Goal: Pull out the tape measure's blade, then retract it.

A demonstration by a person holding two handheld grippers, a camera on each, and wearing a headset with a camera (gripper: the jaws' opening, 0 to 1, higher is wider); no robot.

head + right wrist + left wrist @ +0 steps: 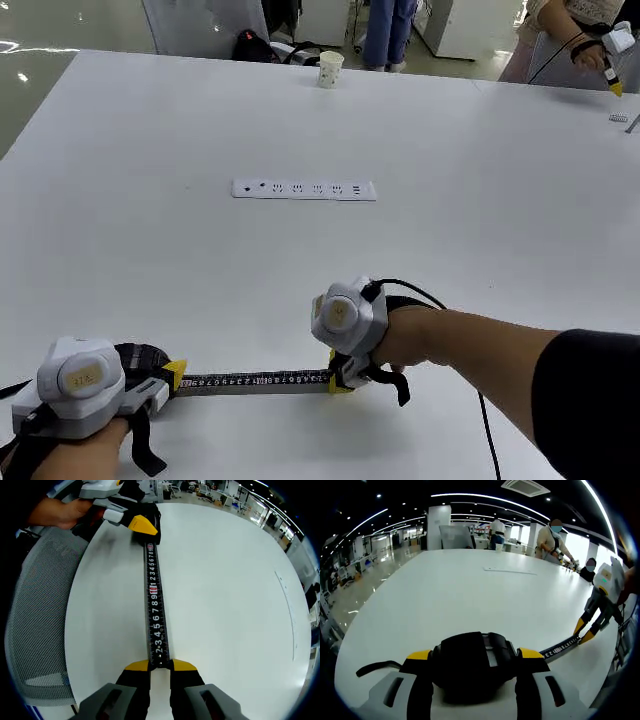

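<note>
- Pull-out looks partly or fully done: the blade [255,379] lies extended flat along the table's [120,200] near edge. Retraction is outstanding.
- Left gripper [172,374] is clamped around the tape measure case [143,358].
- Right gripper [338,384] is apparently pinching the blade's tip, whose very end is hidden between the jaws.
- Count: one tape measure, two grippers, one power strip [304,189], one paper cup [330,69].

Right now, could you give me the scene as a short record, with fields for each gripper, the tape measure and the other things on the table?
left gripper: jaws shut on the tape measure case
right gripper: jaws shut on the end of the blade
blade state: pulled out, stretched between the grippers over the white table, numbers up
other things: power strip, paper cup, both farther back
</note>
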